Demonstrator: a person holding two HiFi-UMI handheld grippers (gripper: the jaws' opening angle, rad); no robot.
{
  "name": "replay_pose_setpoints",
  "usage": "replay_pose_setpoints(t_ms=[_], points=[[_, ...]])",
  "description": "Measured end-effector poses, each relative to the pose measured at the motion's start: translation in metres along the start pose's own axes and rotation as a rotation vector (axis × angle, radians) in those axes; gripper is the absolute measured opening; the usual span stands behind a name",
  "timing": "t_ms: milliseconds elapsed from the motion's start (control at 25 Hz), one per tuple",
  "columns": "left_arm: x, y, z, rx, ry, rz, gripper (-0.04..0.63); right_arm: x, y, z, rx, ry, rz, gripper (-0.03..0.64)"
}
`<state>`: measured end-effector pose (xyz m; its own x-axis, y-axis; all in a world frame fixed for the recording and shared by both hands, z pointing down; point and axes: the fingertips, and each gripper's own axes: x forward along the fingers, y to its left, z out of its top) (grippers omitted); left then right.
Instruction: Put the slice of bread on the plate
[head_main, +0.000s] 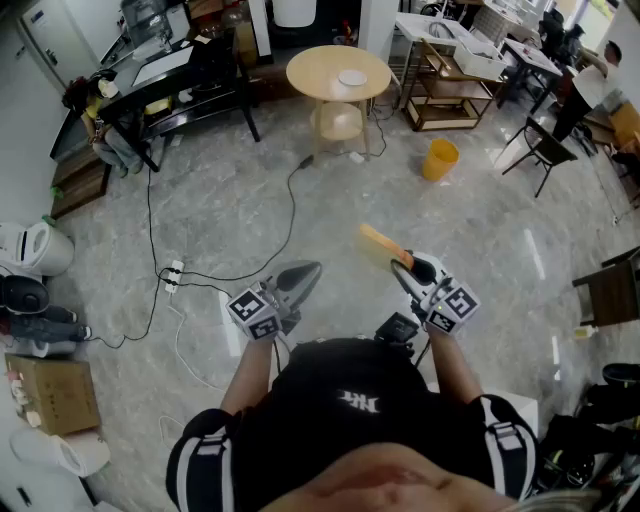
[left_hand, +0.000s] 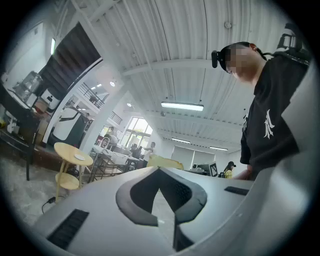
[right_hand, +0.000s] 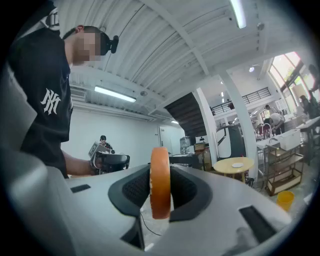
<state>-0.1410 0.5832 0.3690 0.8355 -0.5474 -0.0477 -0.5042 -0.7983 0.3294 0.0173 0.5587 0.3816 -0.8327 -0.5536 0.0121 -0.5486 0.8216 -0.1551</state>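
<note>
1. Head view, closest in: the person's black shirt (head_main: 340, 420) fills the bottom edge, and both arms reach out holding the grippers level over the grey floor (head_main: 480, 240).
2. The left gripper (head_main: 300, 272) has its jaws pressed together to a point. The left gripper view shows the same, with nothing caught between the pads.
3. The right gripper (head_main: 408, 264) is pinching the slice of bread (head_main: 381, 243). In the right gripper view the slice stands on edge between the dark pads, orange crust facing the camera.
4. So the bread is up in the air, sticking out past the jaw tips toward the far left, and nowhere near its target.
5. Further out, a black cable (head_main: 290, 215) snakes across the floor to a white power strip (head_main: 173, 274) on the left. A yellow bucket (head_main: 439, 160) sits on the right.
6. Farthest is the round wooden table (head_main: 318, 72) with the white plate (head_main: 352, 77) on top, well apart from the bread.
</note>
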Motion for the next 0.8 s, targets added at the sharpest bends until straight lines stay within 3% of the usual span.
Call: replay_pose_setpoints(t_ms=[160, 440, 600, 680, 800], points=[[0.02, -0.039, 0.016, 0.056, -0.027, -0.04, 0.006, -0.025, -0.008, 0.006, -0.008, -0.02, 0.0, 0.084], [0.05, -0.049, -0.003, 0.083, 0.018, -0.024, 0.006, -0.05, -0.017, 0.004, 0.014, -0.02, 0.001, 0.086], [0.063, -0.059, -0.012, 0.145, 0.037, -0.022, 0.006, -0.056, -0.023, 0.006, 0.011, -0.015, -0.004, 0.091], [0.064, -0.052, -0.016, 0.099, 0.039, 0.021, 0.006, -0.056, -0.025, 0.004, 0.001, 0.0, -0.012, 0.092], [0.06, -0.053, 0.005, -0.04, -0.074, 0.039, 0.006, -0.06, -0.027, 0.0, -0.006, 0.022, -0.015, 0.092]])
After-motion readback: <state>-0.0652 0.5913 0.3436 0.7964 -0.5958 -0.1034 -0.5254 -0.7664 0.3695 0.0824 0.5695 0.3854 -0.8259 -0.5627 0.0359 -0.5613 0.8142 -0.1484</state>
